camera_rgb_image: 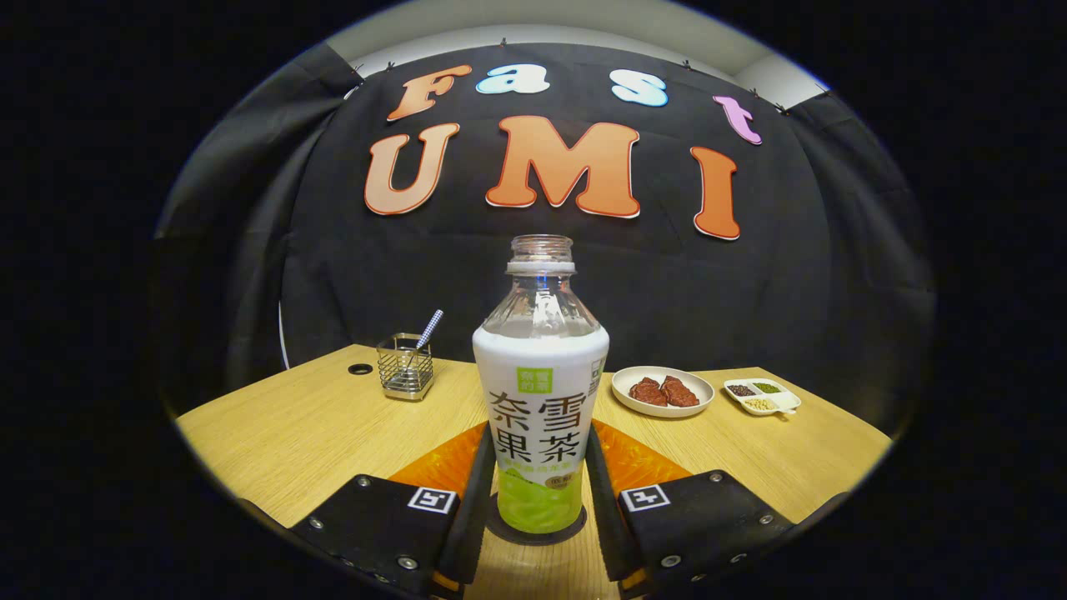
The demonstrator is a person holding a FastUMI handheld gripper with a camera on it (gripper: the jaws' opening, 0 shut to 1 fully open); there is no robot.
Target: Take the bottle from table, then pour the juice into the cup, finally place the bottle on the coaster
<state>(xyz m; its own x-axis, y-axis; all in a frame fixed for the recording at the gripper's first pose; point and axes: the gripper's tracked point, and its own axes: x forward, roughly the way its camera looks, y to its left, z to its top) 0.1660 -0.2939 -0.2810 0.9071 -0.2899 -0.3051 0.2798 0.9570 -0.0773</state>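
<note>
Tongs [540, 500] flanking the uncapped bottle [540, 392], fingers seemingly touching its sides, bottle upright on the dark coaster [575, 527] on the table [292, 433]; final placement apparently reached, release left.

The bottle [540, 392] is clear above, white-labelled, green at the base. Black tongs [538, 492] carry orange and black-and-white square markers. The tabletop [292, 425] is pale wood; the coaster [575, 527] dark.
</note>
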